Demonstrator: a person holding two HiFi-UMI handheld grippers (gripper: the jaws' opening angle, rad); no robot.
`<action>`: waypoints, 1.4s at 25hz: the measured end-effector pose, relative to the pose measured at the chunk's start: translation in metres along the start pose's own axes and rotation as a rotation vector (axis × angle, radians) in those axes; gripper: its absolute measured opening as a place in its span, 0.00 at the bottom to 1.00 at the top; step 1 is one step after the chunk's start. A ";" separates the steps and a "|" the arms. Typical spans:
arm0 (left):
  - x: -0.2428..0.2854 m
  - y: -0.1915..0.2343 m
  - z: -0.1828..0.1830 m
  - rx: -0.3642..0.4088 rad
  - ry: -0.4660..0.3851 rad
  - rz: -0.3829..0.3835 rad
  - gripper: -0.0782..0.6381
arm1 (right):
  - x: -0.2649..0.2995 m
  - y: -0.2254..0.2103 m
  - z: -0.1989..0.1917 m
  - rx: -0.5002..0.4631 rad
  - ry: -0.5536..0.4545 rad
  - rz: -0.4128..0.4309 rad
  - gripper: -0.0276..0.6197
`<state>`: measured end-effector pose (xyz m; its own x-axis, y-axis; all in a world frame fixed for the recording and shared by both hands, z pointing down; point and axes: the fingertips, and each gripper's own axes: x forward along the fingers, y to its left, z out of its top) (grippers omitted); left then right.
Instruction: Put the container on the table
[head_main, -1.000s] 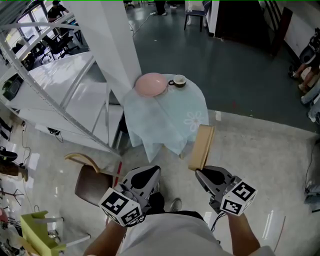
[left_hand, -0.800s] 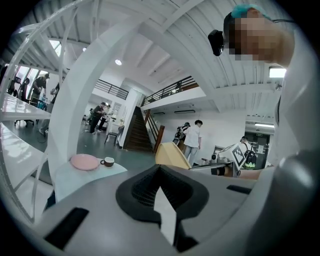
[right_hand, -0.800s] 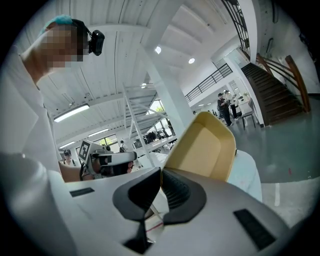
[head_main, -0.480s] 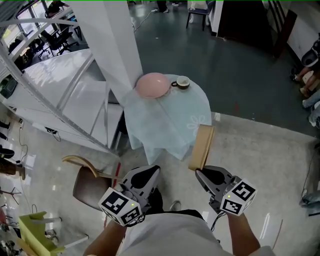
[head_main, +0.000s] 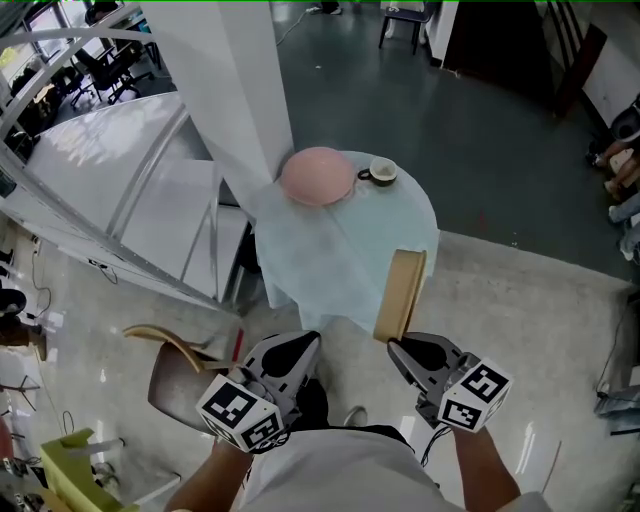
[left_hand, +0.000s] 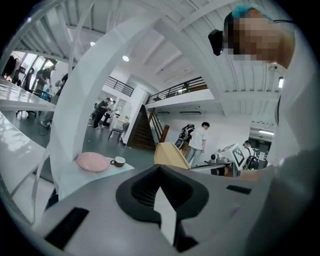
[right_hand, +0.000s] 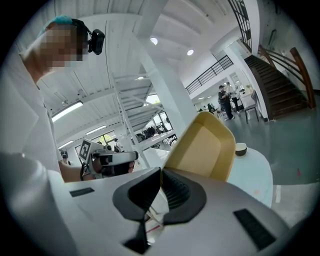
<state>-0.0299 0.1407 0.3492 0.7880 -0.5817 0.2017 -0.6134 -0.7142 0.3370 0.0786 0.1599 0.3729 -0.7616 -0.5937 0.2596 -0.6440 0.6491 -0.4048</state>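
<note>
Tan container (head_main: 401, 295) in R gripper (head_main: 398, 346)

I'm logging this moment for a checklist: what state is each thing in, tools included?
right tool: shut on the container's rim.
left tool: shut, empty.
container: held on edge, not yet on the table.
table: covered by a pale cloth.
pink dish: resting on the table.
cup: upright beside the pink dish.
</note>
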 end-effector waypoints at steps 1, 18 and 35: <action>0.002 0.009 0.003 -0.004 0.002 -0.003 0.14 | 0.008 -0.003 0.003 0.003 0.005 -0.003 0.09; 0.017 0.138 0.052 -0.025 0.029 -0.070 0.14 | 0.128 -0.025 0.054 0.028 0.055 -0.083 0.09; 0.017 0.218 0.075 -0.042 0.036 -0.106 0.14 | 0.207 -0.029 0.082 0.022 0.076 -0.121 0.09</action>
<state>-0.1541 -0.0537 0.3572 0.8501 -0.4889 0.1958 -0.5246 -0.7536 0.3959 -0.0545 -0.0213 0.3670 -0.6826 -0.6285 0.3730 -0.7301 0.5644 -0.3851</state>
